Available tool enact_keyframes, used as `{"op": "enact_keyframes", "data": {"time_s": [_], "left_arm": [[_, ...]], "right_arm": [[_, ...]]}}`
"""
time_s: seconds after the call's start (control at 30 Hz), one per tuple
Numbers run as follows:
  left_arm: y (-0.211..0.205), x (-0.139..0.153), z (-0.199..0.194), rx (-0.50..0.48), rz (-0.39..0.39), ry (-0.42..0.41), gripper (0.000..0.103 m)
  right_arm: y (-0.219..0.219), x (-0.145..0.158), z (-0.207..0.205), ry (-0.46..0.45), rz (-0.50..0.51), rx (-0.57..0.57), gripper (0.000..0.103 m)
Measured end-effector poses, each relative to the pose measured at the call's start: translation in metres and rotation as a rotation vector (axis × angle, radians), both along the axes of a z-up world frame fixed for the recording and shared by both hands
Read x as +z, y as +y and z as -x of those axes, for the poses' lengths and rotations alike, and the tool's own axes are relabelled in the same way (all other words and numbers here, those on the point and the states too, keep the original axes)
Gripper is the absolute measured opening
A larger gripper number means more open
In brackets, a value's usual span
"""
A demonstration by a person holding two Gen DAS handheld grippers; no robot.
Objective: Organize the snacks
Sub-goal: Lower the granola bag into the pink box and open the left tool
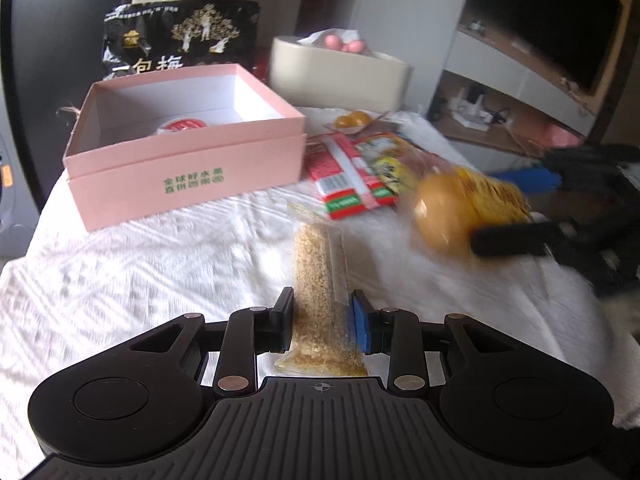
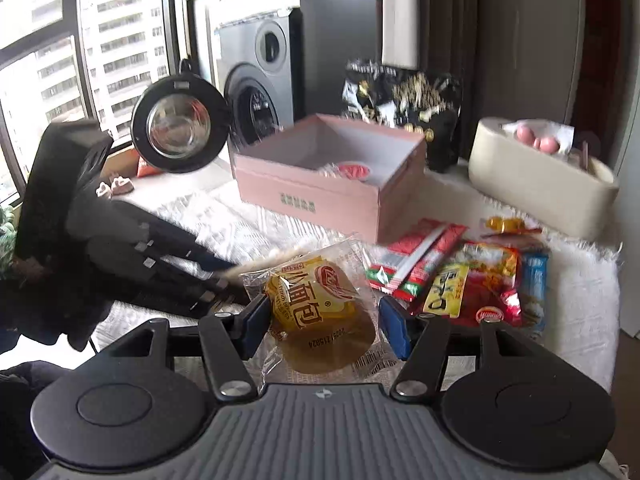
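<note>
Left claw [image 1: 322,320] clamped on the stiff, crumbly bar [image 1: 318,280]; right claw [image 2: 322,326] pinching the soft bun [image 2: 320,320] mid-wrapper. Light, slippery, squashable.

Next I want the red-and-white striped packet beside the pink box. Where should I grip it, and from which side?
Take the red-and-white striped packet across its narrow width near the end closest to you, coming from above. It lies flat and long on the white cloth, and that end looks clear of the pink box.
</note>
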State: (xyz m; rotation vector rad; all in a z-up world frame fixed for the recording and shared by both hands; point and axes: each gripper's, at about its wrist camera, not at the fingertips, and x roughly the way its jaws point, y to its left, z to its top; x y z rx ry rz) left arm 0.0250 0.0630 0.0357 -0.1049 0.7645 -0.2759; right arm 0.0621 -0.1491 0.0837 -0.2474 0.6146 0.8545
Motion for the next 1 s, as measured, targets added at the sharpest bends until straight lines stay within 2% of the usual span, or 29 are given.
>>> {"op": "enact_keyframes", "data": {"time_s": [0.17, 0.27, 0.37, 0.47, 0.57, 0.67, 0.77, 0.83, 1.0], "left_arm": [[0.013, 0.029, 0.023, 0.030, 0.012, -0.071, 0.034], [0.027, 0.051, 0.024, 0.059, 0.023, -0.132, 0.034], [0.045, 0.066, 0.005, 0.110, 0.012, -0.166, 0.034], [0.073, 0.074, -0.032, 0.199, 0.071, -0.158, 0.034], [0.098, 0.077, -0.077, 0.240, 0.136, -0.122, 0.035], [0.116, 0.071, -0.114, 0.312, 0.186, -0.124, 0.037], [0.119, 0.058, -0.140, 0.338, 0.137, -0.115, 0.037], [0.115, 0.057, -0.143, 0.338, 0.097, -0.158, 0.037], [0.116, 0.066, -0.115, 0.352, 0.152, -0.246, 0.037]], "right_arm": [[0.001, 0.013, 0.010, -0.030, -0.029, 0.007, 0.060], [0.004, 0.020, 0.016, -0.045, -0.057, 0.024, 0.060], [0.010, 0.025, 0.020, -0.055, -0.075, 0.031, 0.060], [0.018, 0.025, 0.021, -0.048, -0.087, 0.034, 0.060], [0.024, 0.022, 0.020, -0.047, -0.085, 0.035, 0.060], [0.029, 0.017, 0.016, -0.034, -0.077, 0.028, 0.060], [0.030, 0.012, 0.011, -0.027, -0.070, 0.008, 0.060], [0.029, 0.010, 0.009, -0.026, -0.065, -0.011, 0.060], [0.025, 0.007, -0.001, -0.021, -0.056, -0.058, 0.060]]}}
